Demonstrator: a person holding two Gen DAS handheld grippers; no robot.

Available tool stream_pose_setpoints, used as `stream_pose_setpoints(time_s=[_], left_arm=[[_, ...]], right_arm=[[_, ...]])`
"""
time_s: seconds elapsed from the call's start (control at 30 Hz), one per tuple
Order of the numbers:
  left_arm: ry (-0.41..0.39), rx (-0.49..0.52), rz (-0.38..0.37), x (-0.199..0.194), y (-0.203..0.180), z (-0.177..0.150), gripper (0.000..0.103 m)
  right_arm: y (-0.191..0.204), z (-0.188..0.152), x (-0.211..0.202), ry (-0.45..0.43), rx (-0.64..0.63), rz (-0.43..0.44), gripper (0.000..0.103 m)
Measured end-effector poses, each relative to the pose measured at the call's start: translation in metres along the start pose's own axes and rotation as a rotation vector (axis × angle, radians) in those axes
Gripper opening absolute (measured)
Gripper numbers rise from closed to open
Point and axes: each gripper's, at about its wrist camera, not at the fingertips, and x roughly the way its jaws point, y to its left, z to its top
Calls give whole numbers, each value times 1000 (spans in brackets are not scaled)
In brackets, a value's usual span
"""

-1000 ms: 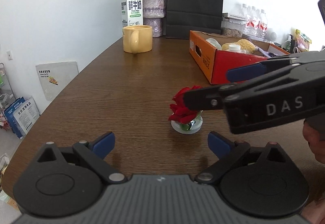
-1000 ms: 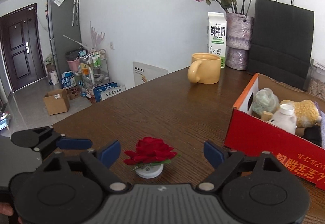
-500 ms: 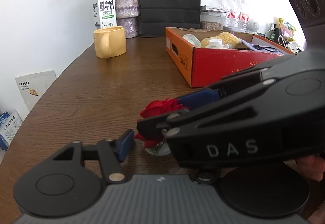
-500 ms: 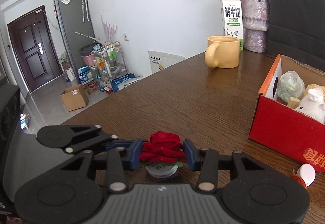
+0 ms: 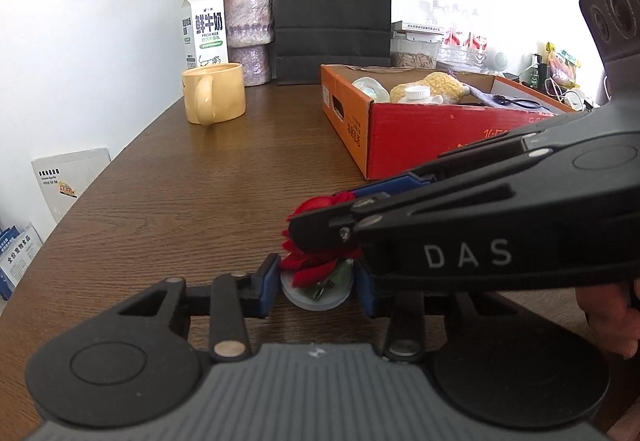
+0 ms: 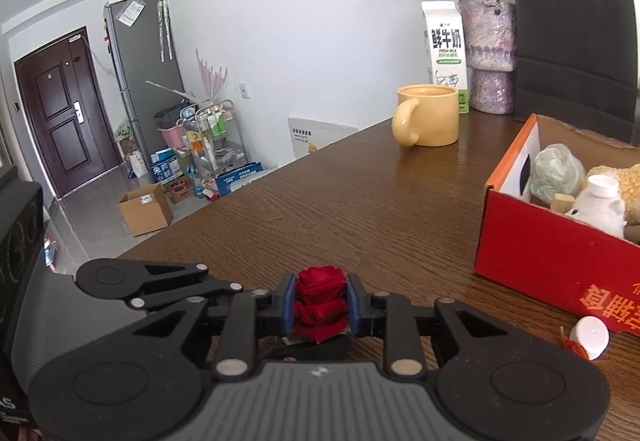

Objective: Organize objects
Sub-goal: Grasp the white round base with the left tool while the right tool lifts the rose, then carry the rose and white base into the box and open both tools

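At lower centre, I have both grippers on the rose.
My right gripper [image 6: 321,305] squeezes the rose [image 6: 320,303]; my left gripper [image 5: 318,287] clamps its base [image 5: 316,295] on the table [image 5: 208,177].

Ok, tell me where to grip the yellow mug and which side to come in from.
Grip the yellow mug across its handle, coming from the near-left of the table. It stands upright and the loop juts toward both cameras with bare wood around it. The body looks wide for these jaws, and the milk carton stands close behind, so the far side is likely crowded.
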Motion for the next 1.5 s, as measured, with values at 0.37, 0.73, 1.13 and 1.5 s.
stream_pose_setpoints(time_s=[0.37,0.73,1.13,1.5], left_arm=[[0,-47,29,-6,2,1,40],[-65,-90,25,-16,-15,22,40],[-175,-91,-11,-12,-65,69,40],[-214,-82,-30,9,-101,103,40]], right_arm=[[-24,-2,-34,-95,43,-102,22],[-57,-18,-74,-142,96,-208,22],[-97,-20,-129,-224,117,-313,22],[-137,-15,-152,-269,129,-370,23]])
